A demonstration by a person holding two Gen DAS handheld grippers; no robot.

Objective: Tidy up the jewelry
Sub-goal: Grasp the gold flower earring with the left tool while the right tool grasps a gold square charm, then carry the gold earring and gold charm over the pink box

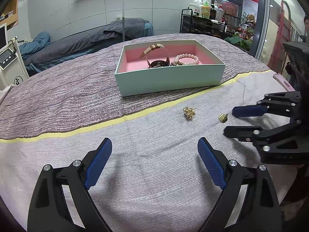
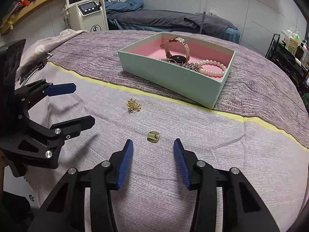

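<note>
Jewelry is split between the cloth and the box. Two gold pieces lie loose on the pale cloth (image 2: 173,183) on the table, on the near side of a yellow stripe (image 2: 251,118): a flat square gold earring (image 2: 153,136) and a spiky gold flower earring (image 2: 133,105), well apart from each other.

Square gold earring is seen just ahead of the right gripper (image 2: 153,150), roughly centred on the gap between its blue fingers (image 2: 125,164), not yet between them. Those fingers stand at a moderate gap with nothing held. In the left wrist view the same earring (image 1: 223,118) lies just beside the tip of the right gripper's (image 1: 229,120) upper blue finger; contact cannot be told.

Flower earring (image 1: 188,112) lies beyond the left gripper (image 1: 154,147), between it and the box. Left gripper's fingers (image 1: 100,162) are spread wide, empty, above bare cloth. From the right wrist view the left gripper (image 2: 84,105) is seen at the left, fingers apart.

Past the stripe, on the purple-grey cloth (image 2: 96,58), a mint-green box (image 2: 173,81) with pink lining is set. Inside are seen a watch (image 2: 177,57) with a tan strap standing in a loop, a pearl bracelet (image 2: 214,68), and a small dark metallic piece between them that cannot be made out.
</note>
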